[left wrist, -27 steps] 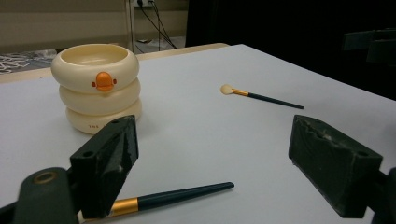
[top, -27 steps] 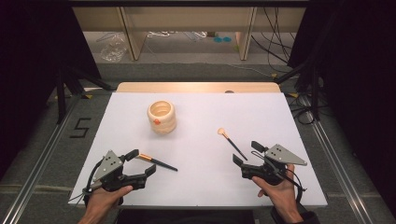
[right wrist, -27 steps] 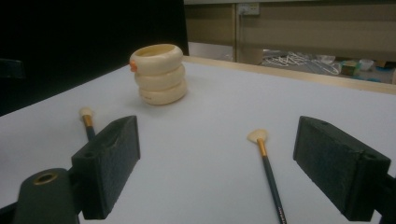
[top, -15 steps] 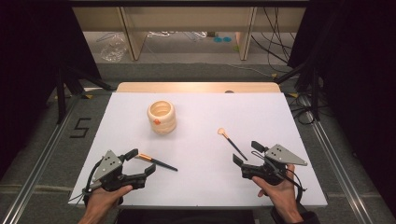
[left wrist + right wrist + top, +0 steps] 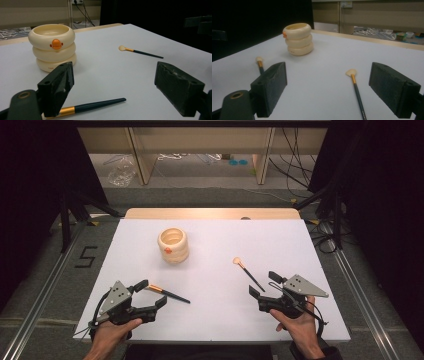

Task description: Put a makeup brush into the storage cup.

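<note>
Left hand-held gripper [image 5: 150, 292] low at the near left edge of the white bench [image 5: 215, 320], jaws wide apart and gripping nothing, a dark-handled brush [image 5: 168, 293] with a gold ferrule lying flat between and just beyond them; in the left gripper view, that brush's ferrule end tucked under the left-hand jaw, contact impossible to tell. Right hand-held gripper [image 5: 264, 283] at the near right, jaws likewise spread and empty, a second brush [image 5: 248, 274] with a pale fan-shaped tip lying just ahead, handle running back between the jaws, touching neither as far as can be seen. Farther out, left of centre, one cream holder [image 5: 173, 245] of three stacked rings with a small orange duck bill on its side, upright, interior not visible. Two brushes, one holder, two hand-held grippers.
</note>
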Motion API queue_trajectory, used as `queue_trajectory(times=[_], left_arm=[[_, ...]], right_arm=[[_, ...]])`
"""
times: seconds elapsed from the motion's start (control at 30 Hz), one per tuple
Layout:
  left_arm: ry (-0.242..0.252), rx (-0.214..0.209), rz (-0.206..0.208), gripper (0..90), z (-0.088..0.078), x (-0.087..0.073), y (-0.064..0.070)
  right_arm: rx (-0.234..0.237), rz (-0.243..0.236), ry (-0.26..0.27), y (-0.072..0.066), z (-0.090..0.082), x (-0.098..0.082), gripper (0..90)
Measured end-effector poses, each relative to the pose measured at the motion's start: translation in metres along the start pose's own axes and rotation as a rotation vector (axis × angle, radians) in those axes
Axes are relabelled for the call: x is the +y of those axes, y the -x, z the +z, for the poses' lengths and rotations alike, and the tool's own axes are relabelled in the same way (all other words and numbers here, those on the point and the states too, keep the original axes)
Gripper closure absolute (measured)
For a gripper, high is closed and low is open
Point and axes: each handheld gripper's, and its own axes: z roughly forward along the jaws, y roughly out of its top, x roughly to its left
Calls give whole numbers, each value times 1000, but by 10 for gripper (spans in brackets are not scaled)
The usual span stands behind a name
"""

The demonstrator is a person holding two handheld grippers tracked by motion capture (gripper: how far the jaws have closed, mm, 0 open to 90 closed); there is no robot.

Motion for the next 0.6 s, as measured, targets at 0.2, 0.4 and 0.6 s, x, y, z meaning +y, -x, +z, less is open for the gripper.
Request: queue_trajectory(times=[0.2, 0.4, 0.6], left_arm=[[-4, -2, 0, 160, 0, 0, -1], [-19, -13, 27, 160, 2, 2, -2], [-42, -13, 30, 161, 3, 5, -4]], right_arm=[[-2, 1, 1, 0, 0, 0, 160], [-3, -4, 4, 0, 1, 0, 161], [-1, -6, 2, 0, 0, 0, 162]])
